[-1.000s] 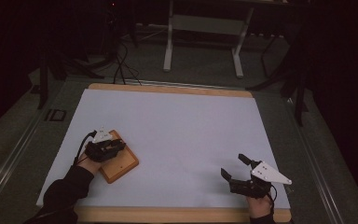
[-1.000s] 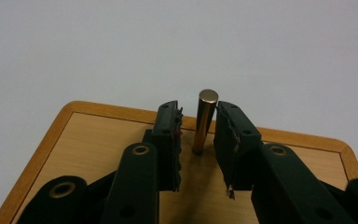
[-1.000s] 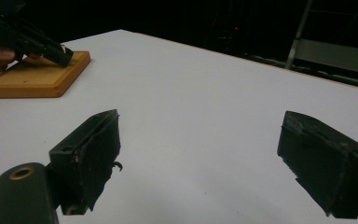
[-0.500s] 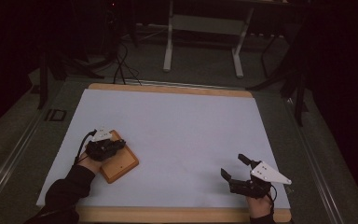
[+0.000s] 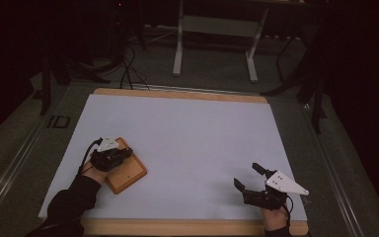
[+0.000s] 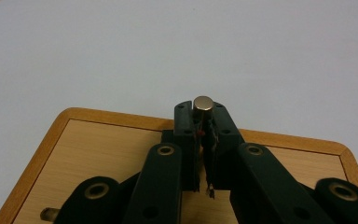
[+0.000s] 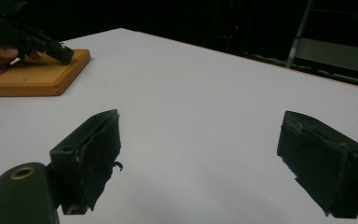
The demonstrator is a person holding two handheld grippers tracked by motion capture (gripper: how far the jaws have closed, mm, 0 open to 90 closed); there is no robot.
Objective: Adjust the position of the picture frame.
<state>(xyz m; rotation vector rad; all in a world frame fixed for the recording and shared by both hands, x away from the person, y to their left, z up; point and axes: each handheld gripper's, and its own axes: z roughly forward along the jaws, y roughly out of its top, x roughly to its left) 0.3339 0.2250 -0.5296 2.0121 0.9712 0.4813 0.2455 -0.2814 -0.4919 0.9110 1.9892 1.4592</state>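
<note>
Jaws of the left gripper (image 6: 203, 128) had just been closing and were clamped on a small metal peg (image 6: 203, 103), its round top showing between the tips. The peg stood over the far rim of the wooden board (image 6: 98, 149), which lay near the mat's left edge. The right gripper (image 5: 249, 177) sat well apart near the front edge, jaws wide, nothing between them. Bare white mat (image 5: 192, 133) stretched beyond both.

One camera looks down from high up — far off. Two ride low and close; all three see the board (image 5: 128, 173) on the worktop (image 5: 187, 138).
</note>
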